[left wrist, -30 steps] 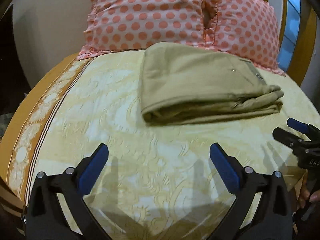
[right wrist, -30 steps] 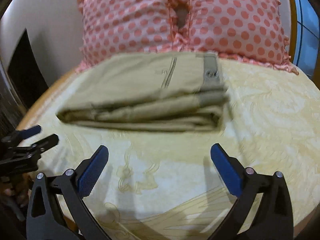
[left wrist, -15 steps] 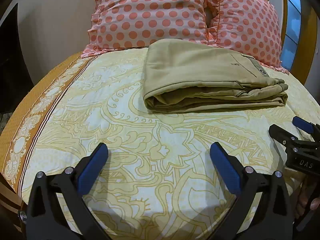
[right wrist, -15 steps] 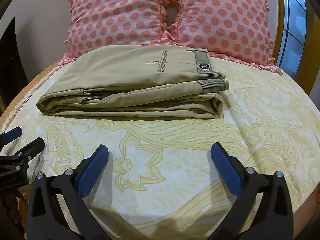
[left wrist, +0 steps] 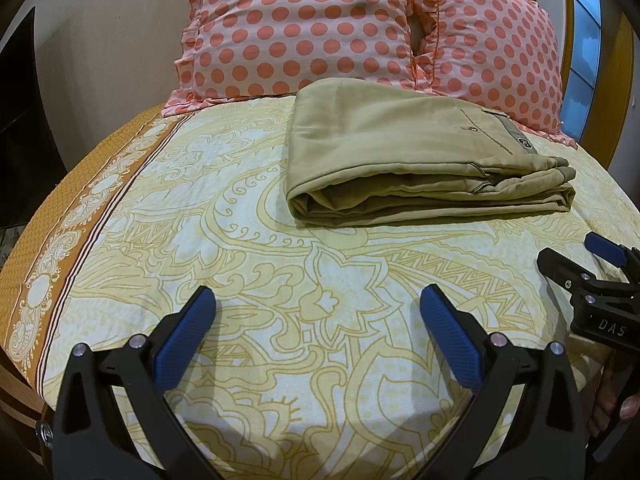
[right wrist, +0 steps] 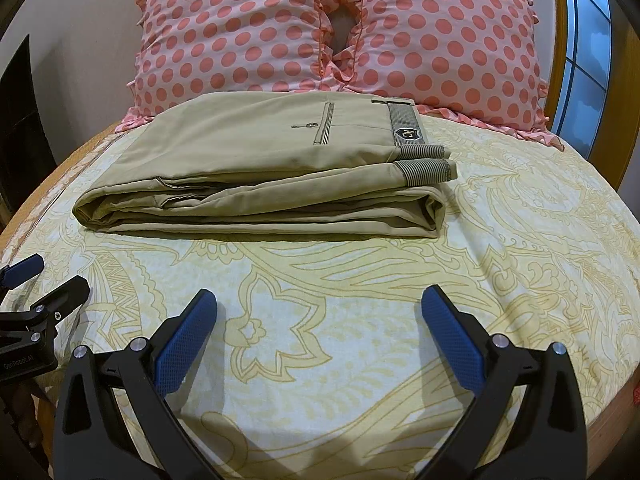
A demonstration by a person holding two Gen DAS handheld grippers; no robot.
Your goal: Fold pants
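The left gripper (left wrist: 318, 312) stood wide open, holding nothing, above the bedsheet (left wrist: 240, 260). The right gripper (right wrist: 319, 312) was likewise spread wide and empty. The khaki pants (right wrist: 264, 168) lay folded on the yellow patterned sheet, just before two polka-dot pillows (right wrist: 336, 32). Compared with one second earlier, both grippers had withdrawn slightly; the pants had not moved.
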